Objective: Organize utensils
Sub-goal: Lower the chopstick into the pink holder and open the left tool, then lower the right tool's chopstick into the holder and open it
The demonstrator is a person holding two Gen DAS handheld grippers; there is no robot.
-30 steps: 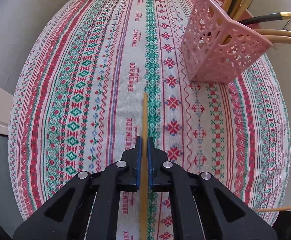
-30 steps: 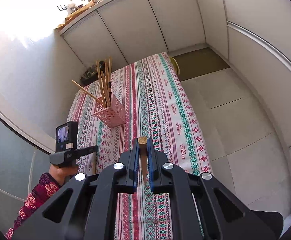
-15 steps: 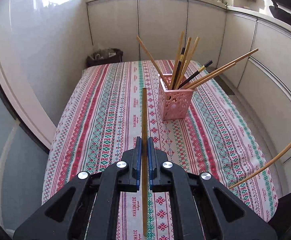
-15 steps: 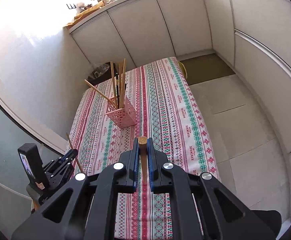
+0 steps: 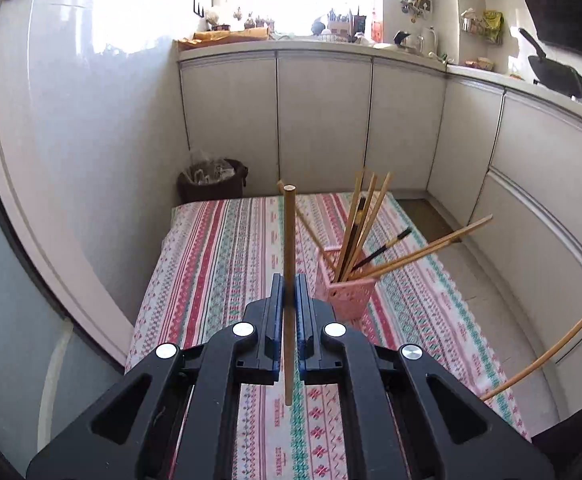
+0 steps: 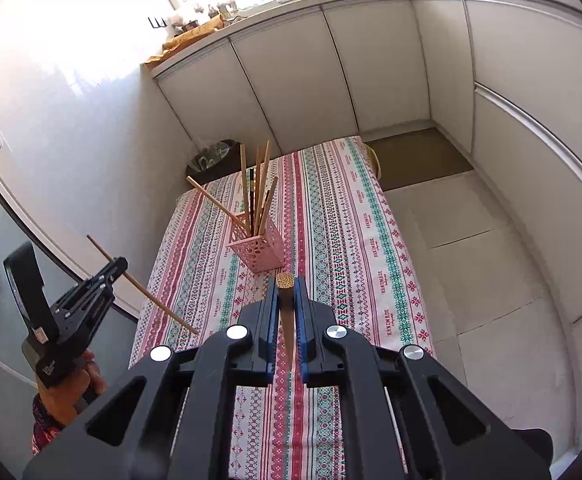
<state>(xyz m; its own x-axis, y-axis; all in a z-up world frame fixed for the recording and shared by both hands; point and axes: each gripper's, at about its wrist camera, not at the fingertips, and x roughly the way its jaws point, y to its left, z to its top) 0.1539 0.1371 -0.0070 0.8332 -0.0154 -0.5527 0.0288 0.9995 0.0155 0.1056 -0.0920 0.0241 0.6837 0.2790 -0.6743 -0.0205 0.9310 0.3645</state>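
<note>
Above the near left corner of the counter (image 6: 343,216), the left gripper (image 5: 290,292) hangs in the air, tipped up and forward, its jaws closed tight on a bamboo chopstick (image 5: 289,280) that crosses them at about mid-length. From the right wrist view that gripper (image 6: 117,268) sits in the person's left hand (image 6: 71,384), with the chopstick (image 6: 143,286) slanting down toward the striped tablecloth (image 6: 331,240). Further right, near the middle of the counter, a pink basket (image 6: 257,250) stands upright, holding a fan of bamboo chopsticks (image 6: 255,196) and a black one. At the right, the right gripper (image 6: 287,300) is raised above the near end of the counter, jaws clamped on a second chopstick (image 6: 286,316) seen almost end-on. Only the left wrist view shows this chopstick (image 5: 539,356) at full length, and a dark pan (image 5: 555,76) on the kitchen worktop.
</note>
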